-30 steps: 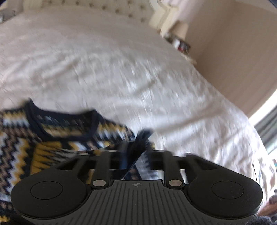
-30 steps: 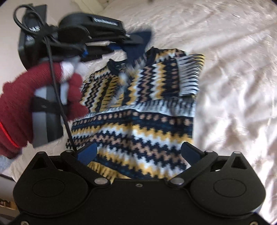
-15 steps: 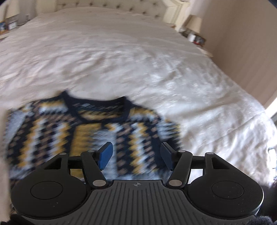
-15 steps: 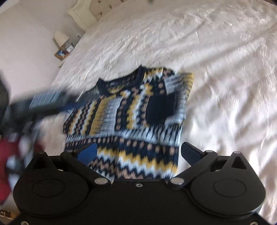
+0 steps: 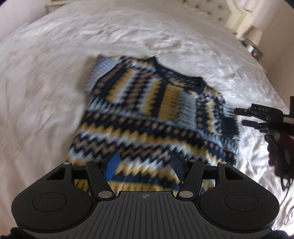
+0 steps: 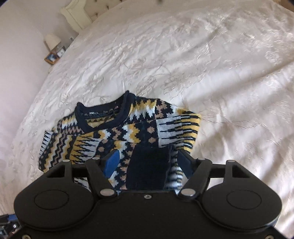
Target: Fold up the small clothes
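Observation:
A small knitted sweater (image 5: pixel 156 117) with navy, yellow and white zigzags lies flat on the white bed, both sleeves folded in over the chest. My left gripper (image 5: pixel 145 165) is open and empty above its bottom hem. My right gripper (image 6: pixel 148 161) is open, its fingers either side of the folded sleeve's navy cuff (image 6: pixel 148 165), close above the sweater (image 6: pixel 119 132); contact cannot be told. The right gripper also shows in the left wrist view (image 5: pixel 257 115) at the sweater's right edge.
A white embroidered bedspread (image 6: pixel 202 64) covers the whole bed. A tufted headboard (image 5: pixel 211 7) stands at the far end. A bedside table with a lamp (image 6: pixel 52 39) and framed pictures stands beside it.
My left gripper let go of the sleeve, opened, and pulled back toward the hem. My right gripper moved in low over the right folded sleeve and its jaws narrowed somewhat.

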`<state>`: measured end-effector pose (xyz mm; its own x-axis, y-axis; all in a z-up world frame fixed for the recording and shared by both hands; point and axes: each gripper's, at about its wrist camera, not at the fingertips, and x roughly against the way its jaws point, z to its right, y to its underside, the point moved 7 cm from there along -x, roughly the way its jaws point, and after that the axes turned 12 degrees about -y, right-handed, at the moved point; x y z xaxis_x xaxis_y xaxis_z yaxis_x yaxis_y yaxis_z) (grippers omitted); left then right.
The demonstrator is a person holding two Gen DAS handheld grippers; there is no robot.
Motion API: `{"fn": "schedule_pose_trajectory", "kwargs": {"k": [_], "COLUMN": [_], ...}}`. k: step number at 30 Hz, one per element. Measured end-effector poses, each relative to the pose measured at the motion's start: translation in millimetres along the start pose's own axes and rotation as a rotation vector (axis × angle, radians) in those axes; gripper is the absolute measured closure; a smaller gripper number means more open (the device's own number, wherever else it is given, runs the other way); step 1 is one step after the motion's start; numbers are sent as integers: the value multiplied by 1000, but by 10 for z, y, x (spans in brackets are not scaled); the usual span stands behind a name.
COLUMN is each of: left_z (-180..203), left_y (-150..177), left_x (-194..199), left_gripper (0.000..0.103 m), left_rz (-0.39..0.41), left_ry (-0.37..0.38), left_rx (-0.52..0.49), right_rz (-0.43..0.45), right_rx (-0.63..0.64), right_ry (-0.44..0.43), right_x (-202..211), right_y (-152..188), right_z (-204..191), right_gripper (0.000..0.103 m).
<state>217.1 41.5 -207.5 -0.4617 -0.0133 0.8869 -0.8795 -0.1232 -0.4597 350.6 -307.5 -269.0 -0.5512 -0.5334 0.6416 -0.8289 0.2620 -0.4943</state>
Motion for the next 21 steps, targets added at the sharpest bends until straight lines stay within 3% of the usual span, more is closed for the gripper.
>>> {"fn": "schedule_pose_trajectory", "kwargs": {"k": [3,15,16,18,21], "left_z": [-123,-236,-226,-204,-175], "left_y": [69,8,3,-6,-15], "left_x": [22,31,26,17,20], "left_gripper": [44,44,44,44,44], "left_rz": [-17,-4,-5,-8,-6], "left_ry": [-8,-27,-26,-26,-25], "left_rx": [20,7,5,0,1], "right_rz": [-29,-80,-87,-90,-44], "right_rx": [9,-60,-55,-37,-21], "right_ry": [14,80,73,84,66], "right_x": [-123,-328,-343,-342,-228], "right_y": [6,69,82,89,20], "right_z": [20,147,142,128,75], "right_gripper": [40,43,46,88,88]}}
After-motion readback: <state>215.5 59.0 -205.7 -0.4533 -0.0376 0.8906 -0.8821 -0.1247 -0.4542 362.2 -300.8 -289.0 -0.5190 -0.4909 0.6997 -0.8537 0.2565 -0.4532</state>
